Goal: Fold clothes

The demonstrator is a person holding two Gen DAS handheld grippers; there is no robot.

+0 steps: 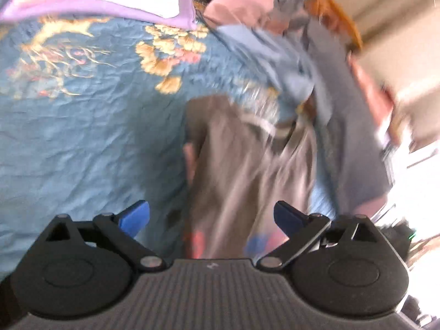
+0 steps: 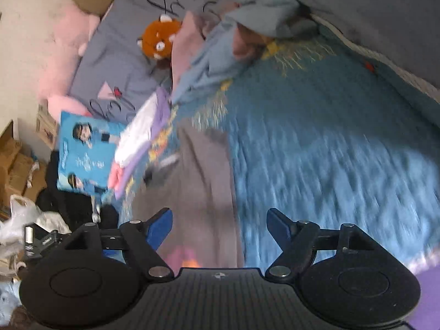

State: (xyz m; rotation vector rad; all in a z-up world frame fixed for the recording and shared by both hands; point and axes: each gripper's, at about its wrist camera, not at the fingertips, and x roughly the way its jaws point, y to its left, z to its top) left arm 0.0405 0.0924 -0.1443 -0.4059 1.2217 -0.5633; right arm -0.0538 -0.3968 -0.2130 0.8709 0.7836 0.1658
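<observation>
A grey-brown garment (image 1: 247, 170) lies stretched on the blue embroidered bedspread (image 1: 82, 137), blurred by motion. My left gripper (image 1: 211, 217) hovers over its near end, open, with nothing between the blue fingertips. In the right wrist view the same grey-brown garment (image 2: 203, 181) runs away from my right gripper (image 2: 220, 228), which is also open and empty above its near end. A printed patch (image 2: 187, 258) in pink and orange shows on the cloth just under the right gripper.
A heap of loose blue and pink clothes (image 2: 228, 44) lies at the far side of the bed. Folded white and purple clothes (image 2: 143, 137) sit stacked at the left edge beside a blue printed bag (image 2: 85, 154). An orange plush toy (image 2: 159, 40) rests near grey bedding.
</observation>
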